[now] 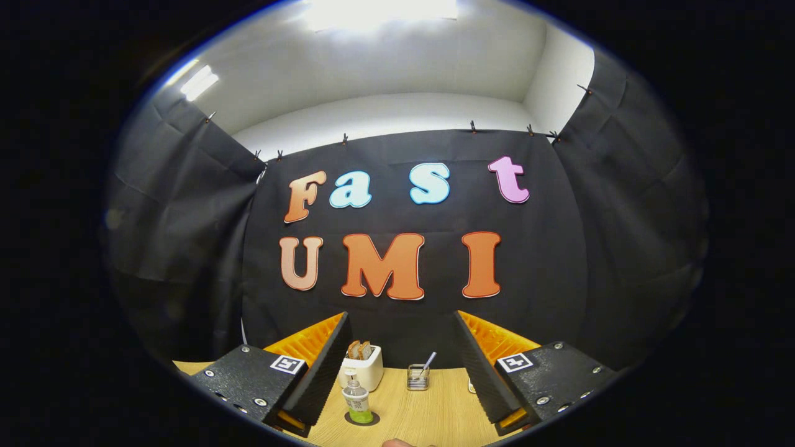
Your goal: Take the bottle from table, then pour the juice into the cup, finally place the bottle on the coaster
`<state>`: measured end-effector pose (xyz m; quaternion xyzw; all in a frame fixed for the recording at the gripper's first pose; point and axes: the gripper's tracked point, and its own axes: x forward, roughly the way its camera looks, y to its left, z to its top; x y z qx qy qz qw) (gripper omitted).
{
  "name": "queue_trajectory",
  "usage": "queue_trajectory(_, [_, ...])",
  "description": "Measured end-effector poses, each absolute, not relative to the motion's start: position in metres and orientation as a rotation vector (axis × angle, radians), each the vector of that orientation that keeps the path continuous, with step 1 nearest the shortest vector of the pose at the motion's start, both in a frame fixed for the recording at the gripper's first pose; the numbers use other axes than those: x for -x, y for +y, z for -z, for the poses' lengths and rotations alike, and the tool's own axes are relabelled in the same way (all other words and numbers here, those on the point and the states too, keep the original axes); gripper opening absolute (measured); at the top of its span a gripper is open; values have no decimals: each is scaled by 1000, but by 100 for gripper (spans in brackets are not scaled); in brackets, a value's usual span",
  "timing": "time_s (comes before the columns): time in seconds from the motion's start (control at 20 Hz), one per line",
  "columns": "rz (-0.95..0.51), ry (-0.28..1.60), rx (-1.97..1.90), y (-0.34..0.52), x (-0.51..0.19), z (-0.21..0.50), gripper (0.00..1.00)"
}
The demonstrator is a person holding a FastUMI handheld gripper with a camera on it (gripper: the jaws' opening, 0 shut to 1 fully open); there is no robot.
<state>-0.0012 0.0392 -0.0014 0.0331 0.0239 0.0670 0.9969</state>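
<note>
Bottle [358, 402] sits on the coaster [362, 419] — looks like the finish!
Claw [400, 372] spread wide, gripping nothing, above the counter [428, 416]; next, probably just retreat.

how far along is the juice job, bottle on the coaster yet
It looks finished or nearly so. The bottle stands upright on the dark round coaster on the table, green juice low in it. The gripper is open with nothing between its fingers, the bottle just ahead near the left finger. I cannot tell whether juice reached the cup. Further back stand a toaster and a wire holder.
</note>
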Motion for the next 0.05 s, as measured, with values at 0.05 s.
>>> queue_trajectory(0.05, [-136, 49, -66, 39, 2, 2, 97])
